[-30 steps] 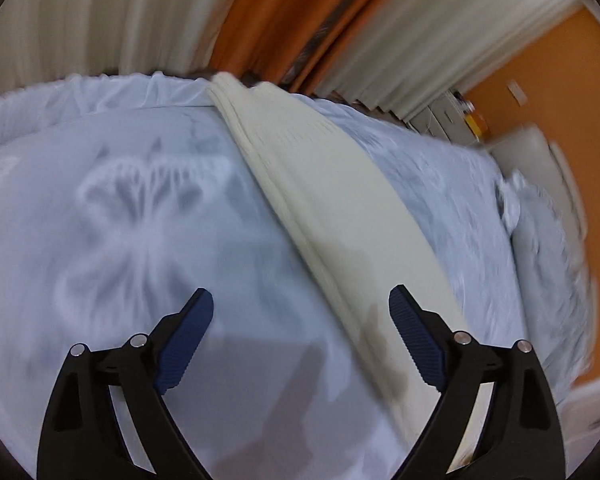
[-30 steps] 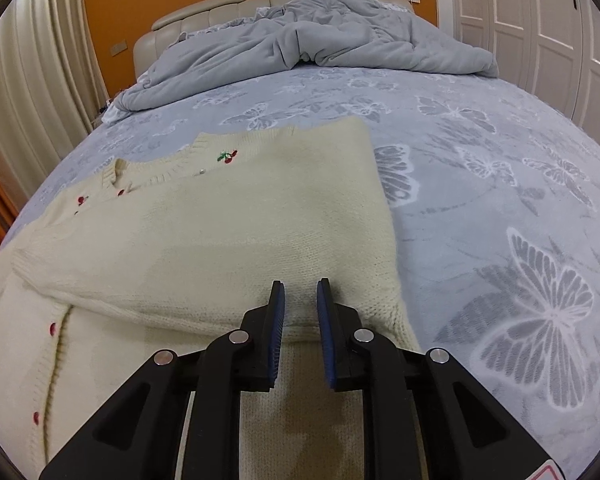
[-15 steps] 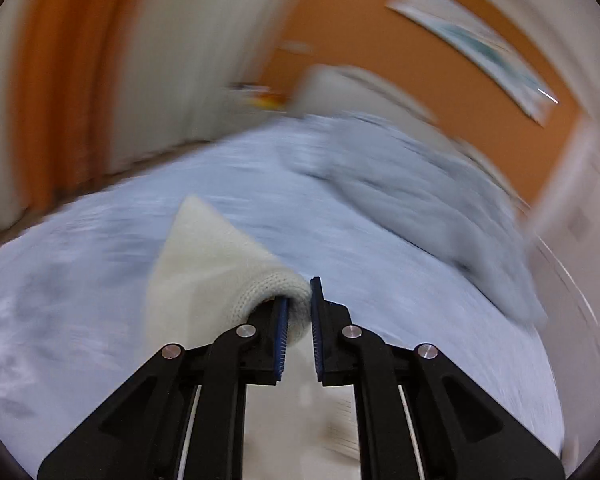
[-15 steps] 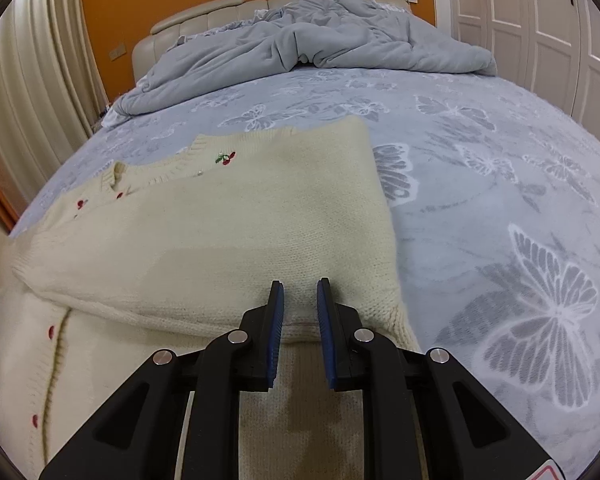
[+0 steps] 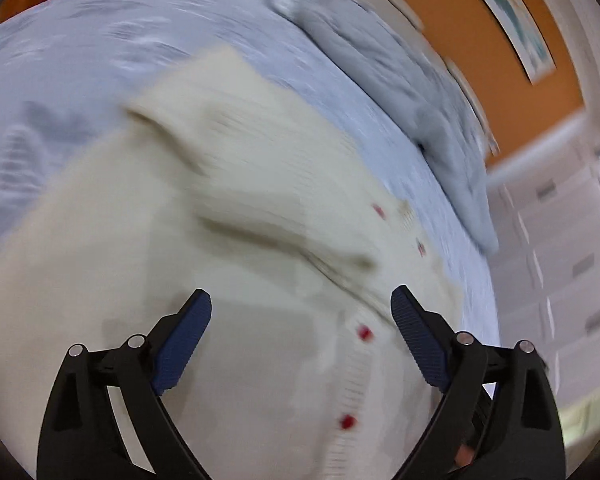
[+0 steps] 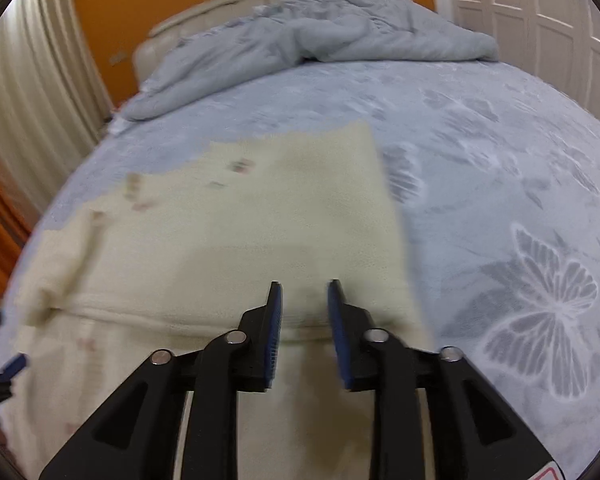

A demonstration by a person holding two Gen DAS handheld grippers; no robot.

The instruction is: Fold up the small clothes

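Both your left gripper (image 5: 300, 320) and right gripper (image 6: 304, 312) hover spread, empty, over the cream cardigan (image 6: 260, 232); its seemingly folded sleeve (image 5: 260, 216) may slip open if brushed.

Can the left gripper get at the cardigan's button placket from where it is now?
Probably yes. The left gripper is open above the cream cardigan, and the red buttons sit between and just ahead of its fingers, nothing lying over them. The frame is blurred, so height above the knit is unclear.
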